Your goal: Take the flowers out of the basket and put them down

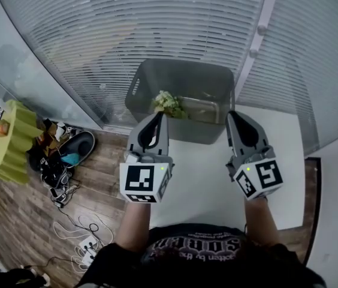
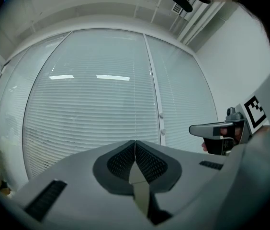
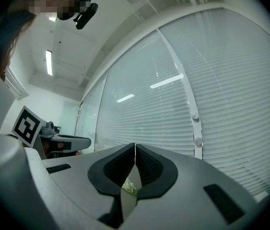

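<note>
Both claws, the left gripper and the right gripper, are pressed shut on nothing, just short of the grey basket's near wall. The flowers lie inside it at twelve o'clock from the left tips. They look light, soft and easily crushed, so a gentle pinch low on the bunch seems safest.

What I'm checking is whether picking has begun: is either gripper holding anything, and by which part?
Nothing is held. The left gripper and right gripper are both shut on nothing; the flowers lie in the basket.
</note>
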`<state>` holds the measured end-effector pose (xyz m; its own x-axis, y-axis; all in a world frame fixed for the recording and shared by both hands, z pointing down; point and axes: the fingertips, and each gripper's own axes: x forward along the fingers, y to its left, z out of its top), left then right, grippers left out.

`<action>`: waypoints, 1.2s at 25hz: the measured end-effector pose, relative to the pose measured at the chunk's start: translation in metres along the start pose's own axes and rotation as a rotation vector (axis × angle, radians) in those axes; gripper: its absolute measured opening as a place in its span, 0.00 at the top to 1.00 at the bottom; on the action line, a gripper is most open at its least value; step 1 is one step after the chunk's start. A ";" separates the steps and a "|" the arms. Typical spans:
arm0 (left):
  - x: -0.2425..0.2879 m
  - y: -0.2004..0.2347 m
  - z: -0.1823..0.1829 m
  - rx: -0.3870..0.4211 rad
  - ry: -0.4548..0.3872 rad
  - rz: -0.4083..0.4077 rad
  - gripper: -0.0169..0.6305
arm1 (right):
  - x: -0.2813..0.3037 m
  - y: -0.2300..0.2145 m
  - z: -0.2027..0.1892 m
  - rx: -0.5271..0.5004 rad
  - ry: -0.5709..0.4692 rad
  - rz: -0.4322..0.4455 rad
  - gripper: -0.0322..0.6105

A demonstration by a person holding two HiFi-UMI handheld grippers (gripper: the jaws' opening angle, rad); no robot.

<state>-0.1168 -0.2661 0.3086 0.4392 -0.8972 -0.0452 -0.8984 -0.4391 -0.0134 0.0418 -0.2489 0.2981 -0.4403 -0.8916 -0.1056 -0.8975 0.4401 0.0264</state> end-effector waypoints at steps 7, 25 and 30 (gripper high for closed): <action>0.009 0.000 0.008 0.067 0.024 -0.154 0.94 | 0.005 -0.010 -0.001 0.014 0.006 -0.038 0.90; 0.071 0.006 0.013 0.465 0.194 -0.541 0.57 | 0.008 -0.021 -0.013 0.031 0.044 -0.100 0.90; 0.097 0.008 -0.006 0.546 0.276 -0.634 0.50 | 0.009 -0.026 -0.015 0.026 0.056 -0.121 0.90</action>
<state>-0.0812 -0.3568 0.3098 0.7791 -0.5024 0.3749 -0.3323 -0.8381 -0.4326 0.0609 -0.2697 0.3116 -0.3302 -0.9425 -0.0509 -0.9436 0.3310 -0.0087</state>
